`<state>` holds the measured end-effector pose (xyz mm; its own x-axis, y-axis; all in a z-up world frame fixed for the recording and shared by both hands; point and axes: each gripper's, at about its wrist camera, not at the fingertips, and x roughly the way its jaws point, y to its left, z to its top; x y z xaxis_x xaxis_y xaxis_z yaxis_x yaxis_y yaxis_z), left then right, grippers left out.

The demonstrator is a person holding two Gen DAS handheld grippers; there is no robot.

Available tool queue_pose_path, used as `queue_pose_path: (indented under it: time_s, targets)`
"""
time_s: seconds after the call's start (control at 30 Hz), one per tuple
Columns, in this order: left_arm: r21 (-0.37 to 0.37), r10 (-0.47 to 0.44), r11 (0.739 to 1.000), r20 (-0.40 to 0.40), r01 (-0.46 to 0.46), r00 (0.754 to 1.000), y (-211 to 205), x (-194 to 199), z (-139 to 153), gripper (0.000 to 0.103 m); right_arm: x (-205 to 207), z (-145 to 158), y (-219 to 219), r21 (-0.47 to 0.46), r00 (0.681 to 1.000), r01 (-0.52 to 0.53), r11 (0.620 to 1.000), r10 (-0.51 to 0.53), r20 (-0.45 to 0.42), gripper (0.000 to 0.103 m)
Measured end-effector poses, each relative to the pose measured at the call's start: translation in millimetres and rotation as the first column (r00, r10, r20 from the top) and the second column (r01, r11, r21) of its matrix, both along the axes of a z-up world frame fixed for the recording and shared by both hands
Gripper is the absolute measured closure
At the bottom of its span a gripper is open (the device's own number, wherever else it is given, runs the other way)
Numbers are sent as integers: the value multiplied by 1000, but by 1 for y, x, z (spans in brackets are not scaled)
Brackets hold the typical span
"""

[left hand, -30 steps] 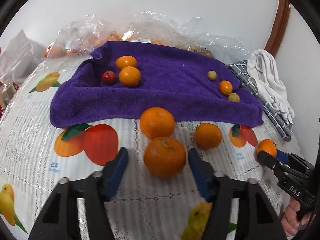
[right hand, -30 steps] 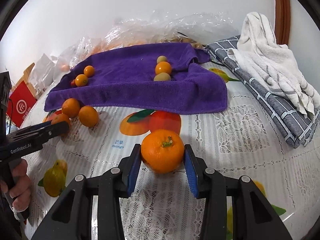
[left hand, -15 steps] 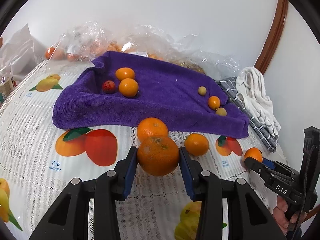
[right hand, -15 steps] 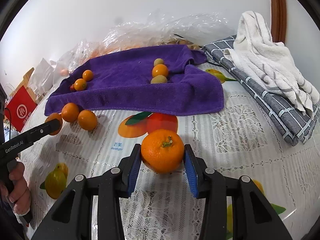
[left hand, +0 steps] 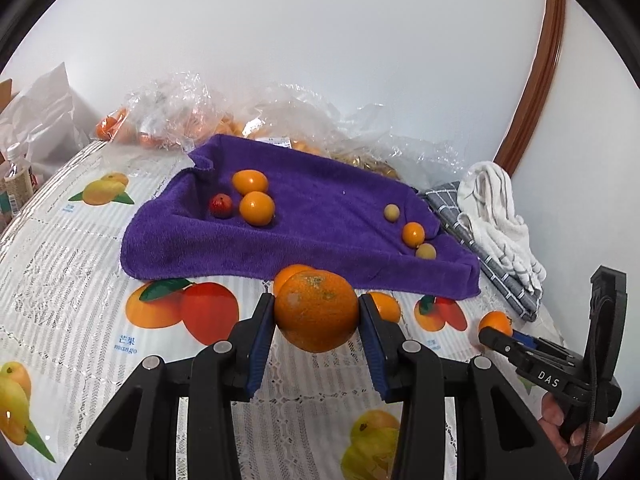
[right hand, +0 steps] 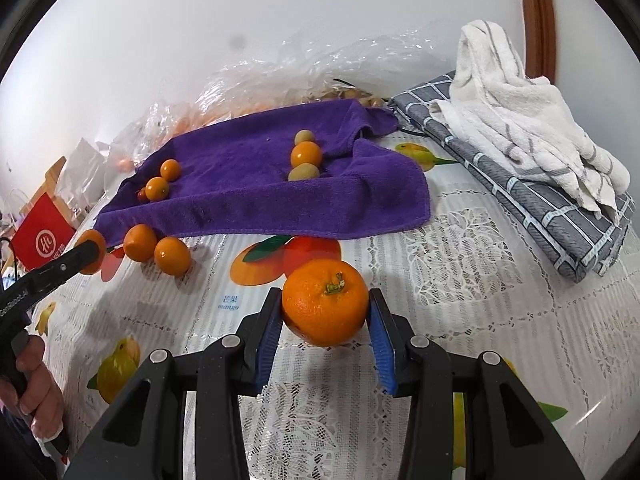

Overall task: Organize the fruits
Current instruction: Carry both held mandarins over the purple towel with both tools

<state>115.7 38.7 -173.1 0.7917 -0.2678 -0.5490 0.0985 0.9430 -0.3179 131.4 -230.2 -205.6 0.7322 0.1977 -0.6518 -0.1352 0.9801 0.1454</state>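
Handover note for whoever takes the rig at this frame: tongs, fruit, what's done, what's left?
Left tongs: shut on an orange, held in front of the purple towel.
Right tongs: shut on a stemmed orange, over the tablecloth.
Done: on the towel, two small oranges and a red fruit at its left end; one small orange between two greenish fruits at its right end.
Left: place both held oranges; two loose oranges lie off the towel's front edge.

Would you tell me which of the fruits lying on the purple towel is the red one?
It is the small red fruit at the purple towel's left end, beside two orange ones; every other fruit there is orange or yellowish-green.
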Motion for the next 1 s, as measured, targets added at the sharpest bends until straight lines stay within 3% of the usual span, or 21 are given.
queue_pose_path:
  time_s: [0.53, 0.73, 1.0]
  targets:
    - [-16, 75, 997, 42, -74, 996, 17, -7, 7, 64, -16, 23, -10, 30, 998, 39, 999, -40, 40, 61]
    - [-13, 136, 991, 25, -135, 990, 32, -7, 6, 64, -19, 36, -6, 7, 998, 25, 1000, -25, 61, 61]
    - [12, 152, 988, -16, -152, 988, 43, -15, 3, 64, -20, 47, -4, -5, 996, 16, 1000, -15, 83, 61]
